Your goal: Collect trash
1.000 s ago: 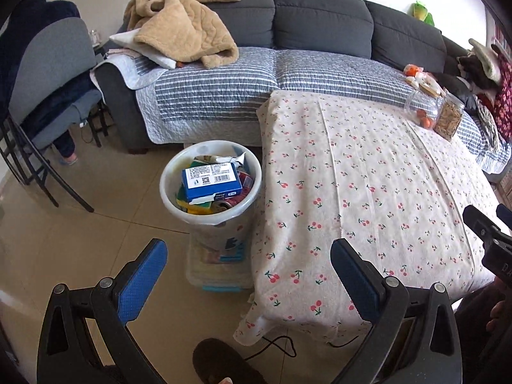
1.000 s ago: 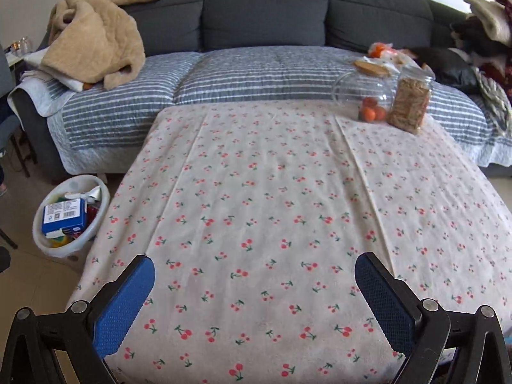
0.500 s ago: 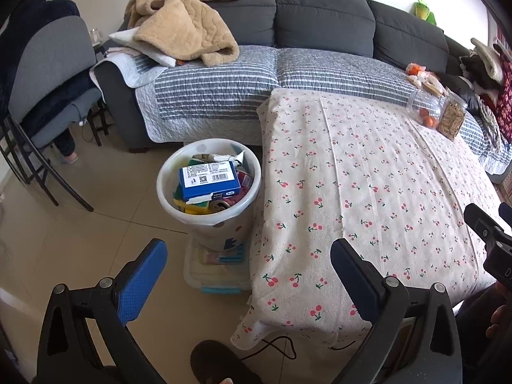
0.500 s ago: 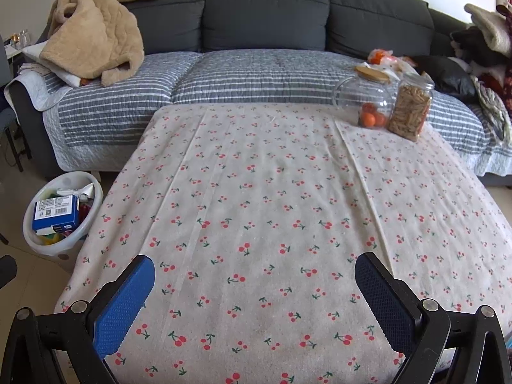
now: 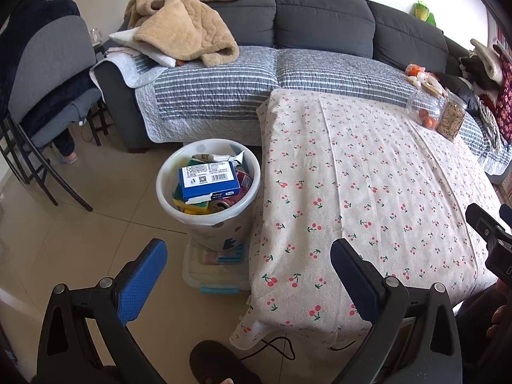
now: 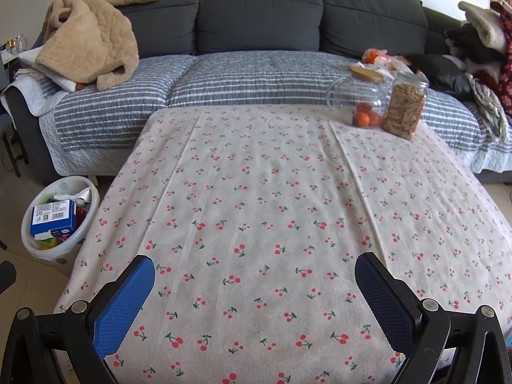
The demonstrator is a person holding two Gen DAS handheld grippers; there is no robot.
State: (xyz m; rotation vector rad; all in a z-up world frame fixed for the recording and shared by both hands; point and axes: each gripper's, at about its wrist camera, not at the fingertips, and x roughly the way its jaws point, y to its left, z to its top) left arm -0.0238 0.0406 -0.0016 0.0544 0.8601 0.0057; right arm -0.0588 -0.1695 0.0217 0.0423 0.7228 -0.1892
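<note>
A white trash bin (image 5: 166, 172) stands on the floor at the table's left side. It holds a blue box (image 5: 208, 179), a can (image 5: 219, 205) and other packaging. The bin (image 6: 84, 228) with the blue box (image 6: 52, 219) also shows at the left of the right wrist view. My left gripper (image 5: 248, 254) is open and empty, held above the floor near the table's front left corner. My right gripper (image 6: 254, 267) is open and empty over the near edge of the cherry-print tablecloth (image 6: 272, 208). The right gripper's black body (image 5: 489, 233) shows at the left wrist view's right edge.
Two glass jars (image 6: 384, 105) stand at the table's far right corner. A grey sofa (image 5: 320, 28) with a beige blanket (image 5: 185, 32) runs behind the table. A chair (image 5: 44, 73) stands at left. A plastic box (image 5: 217, 272) lies under the bin; a slipper (image 5: 214, 361) and cable lie below.
Both grippers have drawn back and up a little from the table, so the table and bin look slightly farther. Both stay open and empty.
</note>
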